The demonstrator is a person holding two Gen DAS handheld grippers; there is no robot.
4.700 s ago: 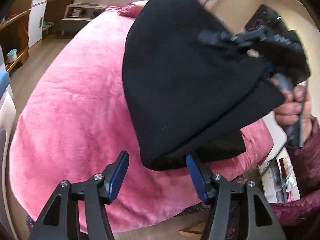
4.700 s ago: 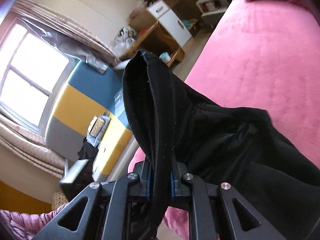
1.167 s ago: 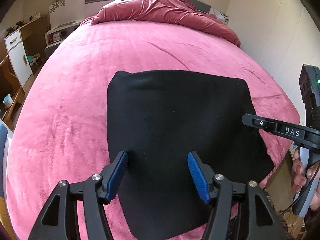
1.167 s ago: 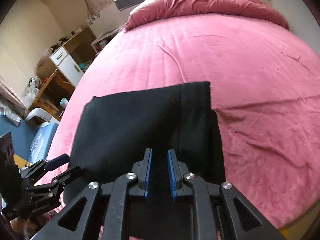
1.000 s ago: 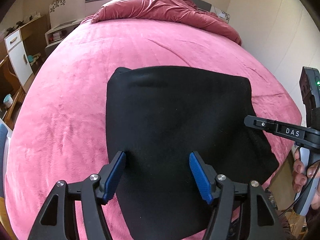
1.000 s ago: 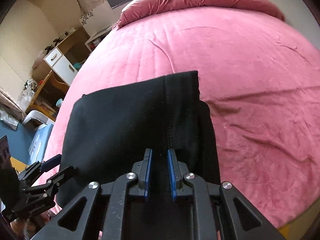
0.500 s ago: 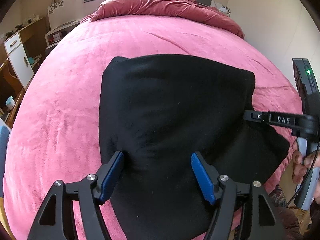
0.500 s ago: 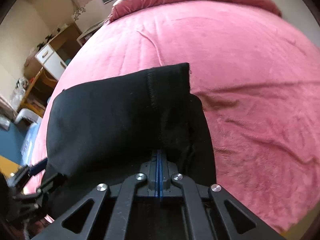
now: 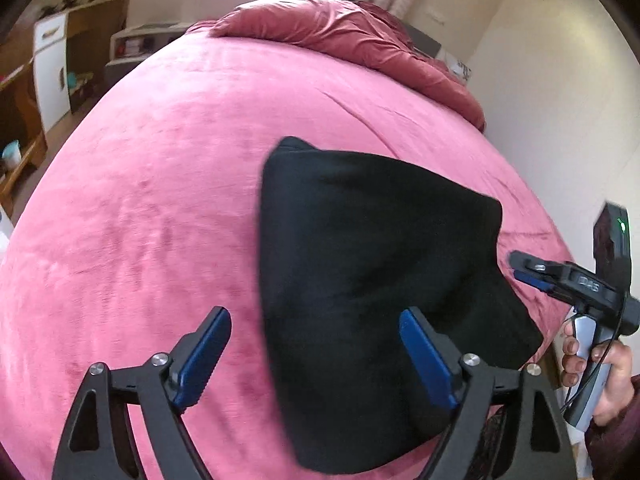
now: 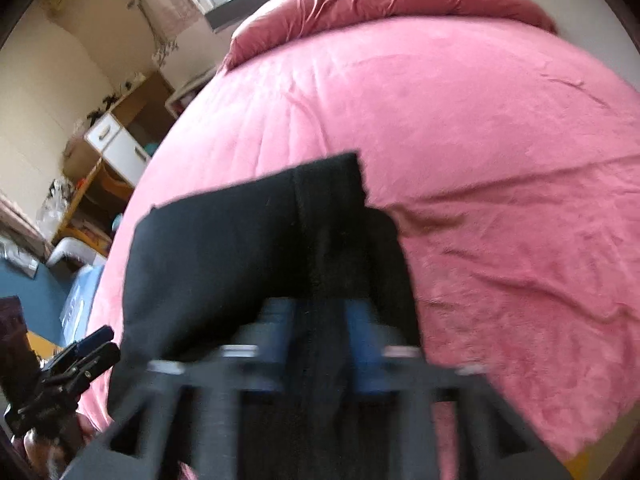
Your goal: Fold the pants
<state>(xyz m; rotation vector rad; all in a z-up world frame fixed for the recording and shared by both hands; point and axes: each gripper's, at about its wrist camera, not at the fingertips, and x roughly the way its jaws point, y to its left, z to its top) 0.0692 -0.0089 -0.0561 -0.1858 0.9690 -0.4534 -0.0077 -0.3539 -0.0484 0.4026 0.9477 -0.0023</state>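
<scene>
The black pants (image 9: pixel 368 264) lie folded into a thick pad on the pink bed (image 9: pixel 160 184), near its front right edge. My left gripper (image 9: pixel 316 356) is open and holds nothing; its blue right finger (image 9: pixel 424 364) rests at the pants' near left part. In the right wrist view the pants (image 10: pixel 248 240) lie straight ahead. My right gripper (image 10: pixel 320 316) is blurred, its jaws stand apart with the pants' seam between them, gripping nothing. It also shows in the left wrist view (image 9: pixel 528 276) at the pants' right edge.
A rumpled dark-red duvet (image 9: pixel 344 36) lies at the head of the bed. A white cabinet (image 9: pixel 50 68) and wooden shelves stand left of the bed. A wall (image 9: pixel 560 92) runs along its right side. The left gripper also shows at the lower left of the right wrist view (image 10: pixel 84 356).
My right gripper was shut on the pants' edge half a second ago and has now opened. My left gripper has shifted left, so the pants sit to its right.
</scene>
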